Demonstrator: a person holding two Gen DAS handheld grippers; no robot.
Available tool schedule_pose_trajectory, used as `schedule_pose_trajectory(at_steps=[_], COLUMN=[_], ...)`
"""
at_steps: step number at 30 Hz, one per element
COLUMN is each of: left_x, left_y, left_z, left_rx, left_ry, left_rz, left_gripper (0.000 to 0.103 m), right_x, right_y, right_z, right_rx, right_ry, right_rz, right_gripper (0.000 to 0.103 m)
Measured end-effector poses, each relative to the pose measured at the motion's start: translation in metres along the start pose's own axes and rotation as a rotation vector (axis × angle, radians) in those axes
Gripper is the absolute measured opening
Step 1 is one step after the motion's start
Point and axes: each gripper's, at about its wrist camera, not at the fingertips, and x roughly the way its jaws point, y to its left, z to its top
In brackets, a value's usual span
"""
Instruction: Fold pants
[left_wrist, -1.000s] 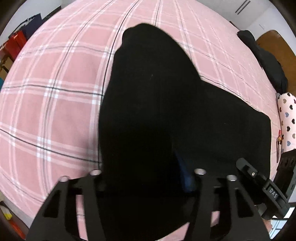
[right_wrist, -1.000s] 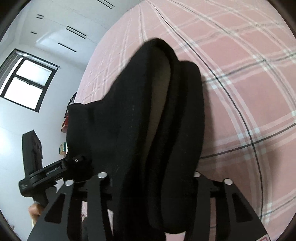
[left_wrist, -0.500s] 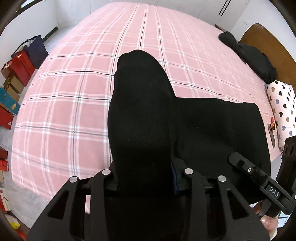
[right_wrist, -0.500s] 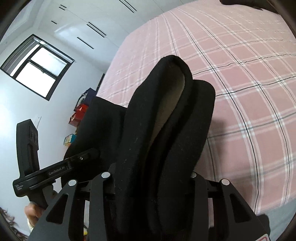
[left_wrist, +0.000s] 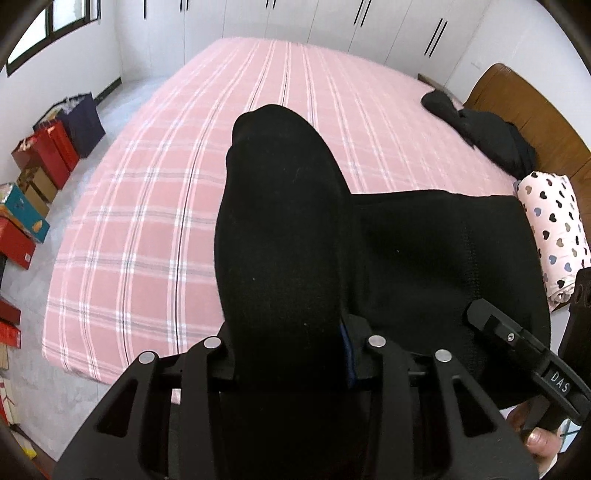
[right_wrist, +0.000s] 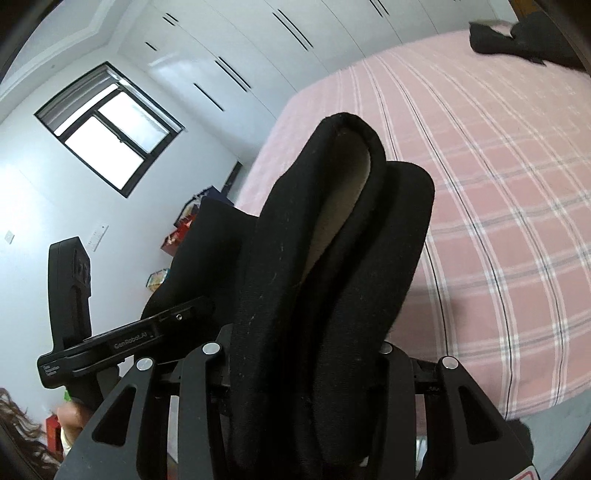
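The black pants hang stretched between my two grippers, lifted above the pink plaid bed. My left gripper is shut on a bunched edge of the pants, which covers its fingers. My right gripper is shut on another bunched edge of the pants, with a pale lining showing in the fold. The right gripper shows at the lower right of the left wrist view. The left gripper shows at the left of the right wrist view.
More dark clothes lie near the wooden headboard. A heart-print roll lies at the bed's right. Red and blue bags and boxes stand on the floor at the left. White wardrobes line the far wall.
Both grippers have risen and pulled back from the bed with the pants still held. More of the room and the bed's edges now show.
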Motion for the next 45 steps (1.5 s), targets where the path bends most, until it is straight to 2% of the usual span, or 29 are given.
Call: schedule_pose_trajectory(at_steps=[5,12,15,20,22,23,24,25,26,27,28,30,32,36,41,45], left_x=[-0.006,-0.007,0.002,0.048,0.08,0.102,0.128,0.147,0.168,0.189,0.208,0.215,0.207,0.178,0.154,0.15], left_y=[-0.014,-0.012,-0.015,-0.013,-0.006,-0.001,0.006,0.014,0.024,0.035,0.05,0.069,0.077,0.055,0.021,0.002], left_z=[0.027,0.072,0.1,0.148,0.166,0.175,0.181,0.183,0.181,0.179,0.171,0.152,0.132,0.108,0.098,0.091], left_rx=[0.02,0.034,0.043,0.029,0.002,-0.003,-0.015,-0.033,-0.051,-0.07,-0.101,-0.149,-0.157,-0.043,0.018,0.047], left_ry=[-0.079,-0.18,-0.218,-0.217,-0.215,-0.215,-0.221,-0.228,-0.206,-0.152,-0.084,-0.046,-0.063,-0.1,-0.088,-0.067], left_rz=[0.0,-0.002,-0.001,-0.017,-0.023,-0.017,0.01,0.05,0.102,0.144,0.156,0.177,0.209,0.303,0.268,0.263], left_gripper=[0.036,0.036,0.036,0.036,0.044,0.056,0.078,0.086,0.086,0.084,0.081,0.079,0.079,0.079,0.081,0.084], right_x=[-0.006,0.004,0.017,0.057,0.087,0.102,0.117,0.137,0.148,0.154,0.153,0.14,0.124,0.112,0.109,0.111], right_y=[0.006,0.009,0.005,-0.024,-0.047,-0.06,-0.076,-0.099,-0.12,-0.138,-0.156,-0.171,-0.171,-0.147,-0.12,-0.114], right_z=[0.027,0.092,0.121,0.167,0.184,0.19,0.194,0.197,0.198,0.195,0.185,0.162,0.135,0.093,0.062,0.05], right_rx=[-0.032,-0.1,-0.12,-0.09,-0.065,-0.05,-0.032,0.0,0.042,0.094,0.149,0.188,0.149,0.043,-0.002,0.034], right_ry=[-0.053,-0.127,-0.144,-0.146,-0.136,-0.14,-0.141,-0.135,-0.122,-0.11,-0.113,-0.142,-0.154,-0.135,-0.102,-0.081], right_rz=[0.016,0.04,0.037,0.041,0.029,-0.002,-0.049,-0.138,-0.211,-0.293,-0.361,-0.33,-0.333,-0.358,-0.315,-0.287], right_gripper=[0.039,0.039,0.039,0.04,0.048,0.053,0.056,0.057,0.057,0.059,0.059,0.06,0.06,0.059,0.059,0.059])
